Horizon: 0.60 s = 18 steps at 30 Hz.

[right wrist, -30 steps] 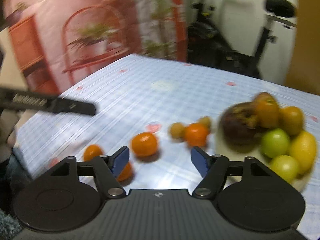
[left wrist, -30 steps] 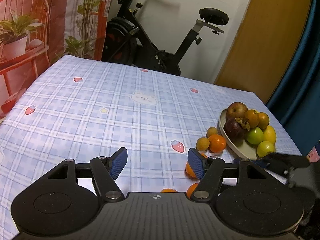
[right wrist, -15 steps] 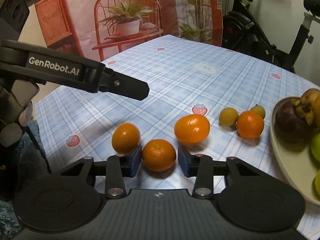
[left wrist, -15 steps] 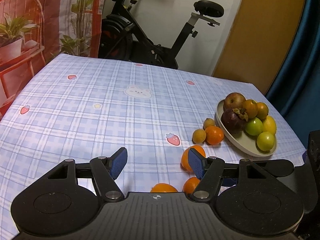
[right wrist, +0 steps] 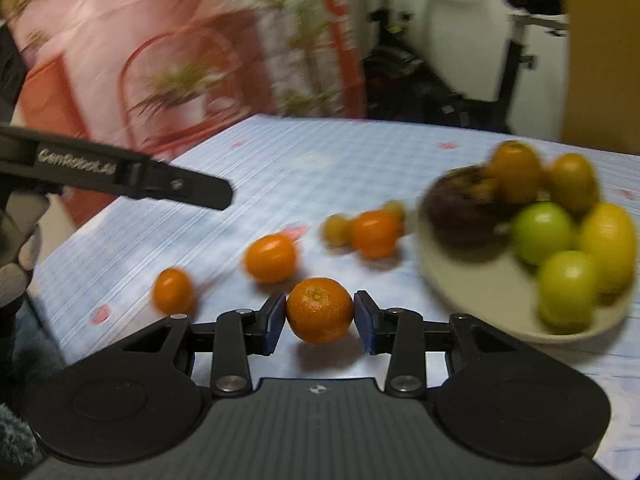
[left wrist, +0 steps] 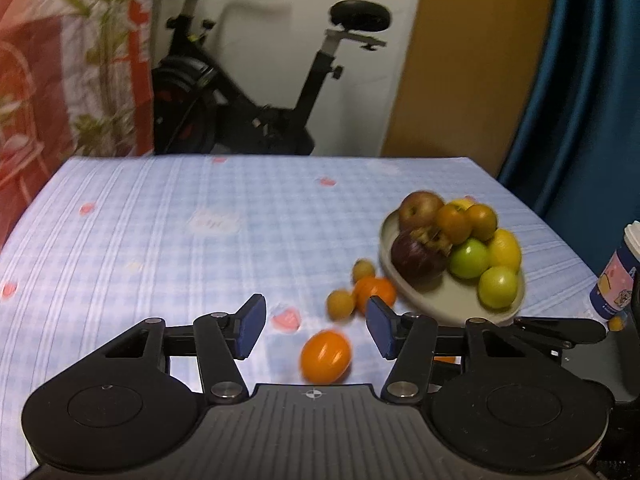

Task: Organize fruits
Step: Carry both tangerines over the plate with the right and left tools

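My right gripper point(right wrist: 320, 322) is shut on a tangerine point(right wrist: 319, 309) and holds it just above the blue checked tablecloth point(right wrist: 320, 160). Loose on the cloth are two more tangerines point(right wrist: 270, 257) point(right wrist: 173, 290), another orange one point(right wrist: 375, 233) and small yellow fruits point(right wrist: 337, 229). A beige plate point(right wrist: 480, 304) at the right holds apples, oranges, green fruits and a lemon. My left gripper point(left wrist: 314, 330) is open and empty above a tangerine point(left wrist: 325, 356); the plate shows in the left wrist view point(left wrist: 440, 308) to its right.
A printed cup point(left wrist: 618, 276) stands at the table's right edge. An exercise bike point(left wrist: 256, 92) and a patterned curtain point(left wrist: 72, 60) stand beyond the far edge. The left gripper's arm point(right wrist: 120, 172) crosses the right wrist view at the left.
My right gripper has closed on the tangerine and lifted it slightly, turning right toward the plate. My left gripper has swung right; the view is blurred by motion.
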Tool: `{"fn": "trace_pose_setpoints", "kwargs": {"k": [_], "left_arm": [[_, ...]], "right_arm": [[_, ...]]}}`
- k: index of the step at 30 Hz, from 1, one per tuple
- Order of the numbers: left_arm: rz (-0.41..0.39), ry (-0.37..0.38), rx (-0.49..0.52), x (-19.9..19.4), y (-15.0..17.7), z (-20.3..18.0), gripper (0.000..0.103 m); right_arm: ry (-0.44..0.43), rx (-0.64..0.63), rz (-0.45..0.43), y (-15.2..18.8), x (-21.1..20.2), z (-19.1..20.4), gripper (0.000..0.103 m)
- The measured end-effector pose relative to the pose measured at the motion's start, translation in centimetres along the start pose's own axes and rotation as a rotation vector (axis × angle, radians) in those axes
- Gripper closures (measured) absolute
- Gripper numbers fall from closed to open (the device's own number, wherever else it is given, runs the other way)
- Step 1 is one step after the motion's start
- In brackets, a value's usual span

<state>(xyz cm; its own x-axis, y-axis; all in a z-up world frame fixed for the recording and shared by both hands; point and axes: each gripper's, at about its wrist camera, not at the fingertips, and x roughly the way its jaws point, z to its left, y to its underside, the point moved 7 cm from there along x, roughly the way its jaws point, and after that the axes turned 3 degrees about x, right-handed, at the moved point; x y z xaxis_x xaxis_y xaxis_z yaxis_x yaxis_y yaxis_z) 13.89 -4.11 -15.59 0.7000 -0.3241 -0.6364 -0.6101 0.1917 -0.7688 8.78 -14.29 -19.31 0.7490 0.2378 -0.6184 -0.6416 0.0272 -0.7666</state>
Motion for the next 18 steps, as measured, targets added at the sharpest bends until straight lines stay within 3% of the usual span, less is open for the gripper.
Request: {"fn": "trace_pose_setpoints", "kwargs": {"k": [9, 14, 18], "left_arm": [[-0.004, 0.077, 0.109, 3.8, -2.8, -3.5, 0.045], [0.079, 0.072, 0.180, 7.3, -1.4, -4.7, 0.065], [0.109, 0.078, 0.197, 8.7, -1.0, -5.0, 0.066]], "right_arm": [[0.089, 0.063, -0.093, -0.3, -2.5, -3.4, 0.063], [0.119, 0.084, -0.134, -0.5, -3.5, -4.8, 0.063], [0.128, 0.106, -0.147, -0.3, -4.1, -5.4, 0.063]]}}
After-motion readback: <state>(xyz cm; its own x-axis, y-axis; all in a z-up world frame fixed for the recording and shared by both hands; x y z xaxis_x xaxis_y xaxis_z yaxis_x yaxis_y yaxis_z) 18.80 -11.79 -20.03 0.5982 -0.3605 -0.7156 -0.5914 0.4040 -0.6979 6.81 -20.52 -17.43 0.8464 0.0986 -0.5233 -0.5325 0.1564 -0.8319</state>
